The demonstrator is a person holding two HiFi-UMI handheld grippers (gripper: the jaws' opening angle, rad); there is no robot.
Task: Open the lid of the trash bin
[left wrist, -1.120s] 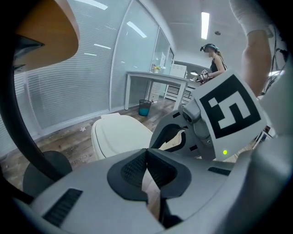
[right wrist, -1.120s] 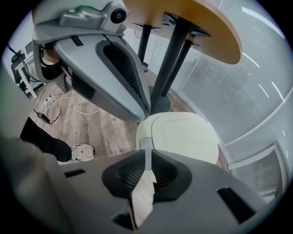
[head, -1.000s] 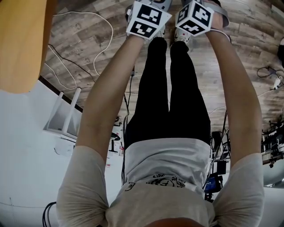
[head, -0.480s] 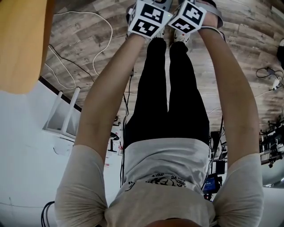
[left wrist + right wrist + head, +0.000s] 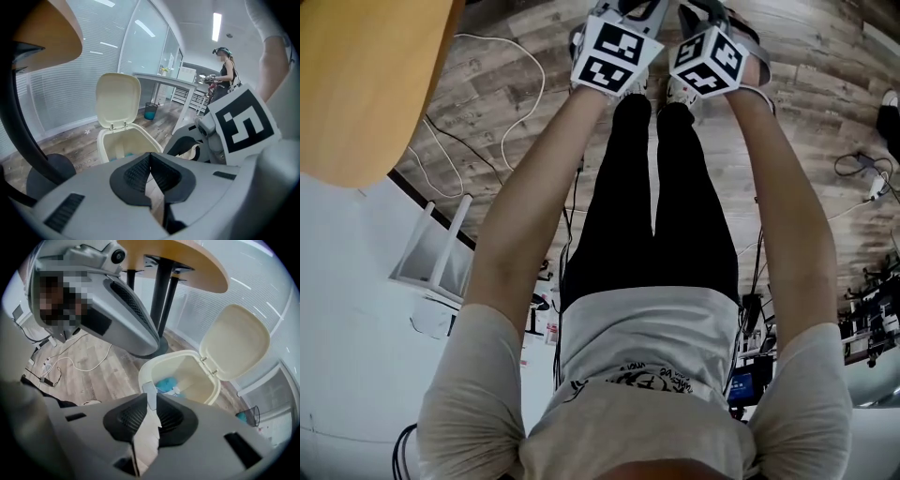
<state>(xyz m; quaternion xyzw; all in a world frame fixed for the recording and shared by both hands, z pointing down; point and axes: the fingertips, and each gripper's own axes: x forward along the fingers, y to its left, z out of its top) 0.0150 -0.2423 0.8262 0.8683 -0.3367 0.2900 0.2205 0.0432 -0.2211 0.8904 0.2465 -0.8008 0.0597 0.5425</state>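
Note:
The cream trash bin (image 5: 107, 143) stands on the wood floor with its lid (image 5: 118, 98) swung up and back. The right gripper view shows the same bin rim (image 5: 146, 372), the raised lid (image 5: 239, 341) and something blue (image 5: 165, 384) inside. My left gripper (image 5: 150, 161) is short of the bin, pads pressed together. My right gripper (image 5: 151, 405) is above the bin's near rim, shut on a strip of white paper (image 5: 146, 434) that pokes past the pads. The head view shows only both marker cubes, left (image 5: 614, 52) and right (image 5: 712, 61), side by side at arm's length.
A round orange table (image 5: 187, 263) on a black pedestal (image 5: 161, 301) stands beside the bin. White cables (image 5: 502, 94) trail over the floor. A long white table (image 5: 164, 80), a small blue bin (image 5: 150, 111) and a person (image 5: 225, 65) are farther off.
Both grippers have stayed close together in front of me. The head view has shifted slightly, so more of the orange table shows.

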